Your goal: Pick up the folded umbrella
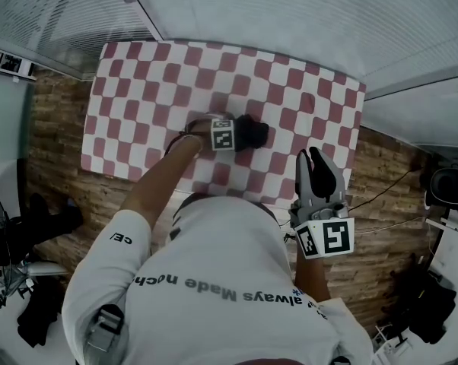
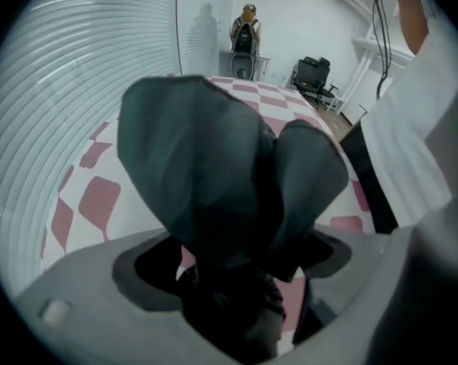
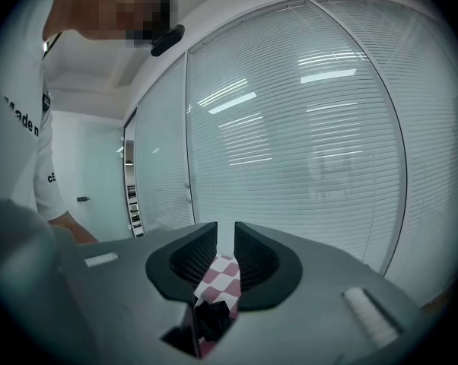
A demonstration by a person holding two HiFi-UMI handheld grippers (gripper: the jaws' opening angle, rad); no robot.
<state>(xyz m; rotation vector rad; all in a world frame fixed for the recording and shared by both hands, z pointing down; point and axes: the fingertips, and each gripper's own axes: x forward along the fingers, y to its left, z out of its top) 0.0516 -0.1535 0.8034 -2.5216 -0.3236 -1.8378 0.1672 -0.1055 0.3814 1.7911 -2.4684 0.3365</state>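
The folded umbrella (image 1: 258,133) is a short black bundle near the middle of the red-and-white checked table (image 1: 145,90). My left gripper (image 1: 243,134) reaches over the cloth and is shut on the umbrella's near end. In the left gripper view, dark umbrella fabric (image 2: 214,166) bulges out between the jaws of the left gripper (image 2: 230,268) and hides most of the table. I cannot tell whether the umbrella still touches the cloth. My right gripper (image 1: 314,167) hangs at the table's front right edge with its jaws together and nothing held. The right gripper (image 3: 225,245) points at the blinds.
The checked cloth (image 2: 92,200) spreads left of the umbrella. White blinds (image 1: 290,14) stand behind the table. Wood-pattern floor (image 1: 58,120) lies on both sides, with cables and dark equipment (image 1: 446,185) at the right. A chair and a backpack (image 2: 246,33) stand far off.
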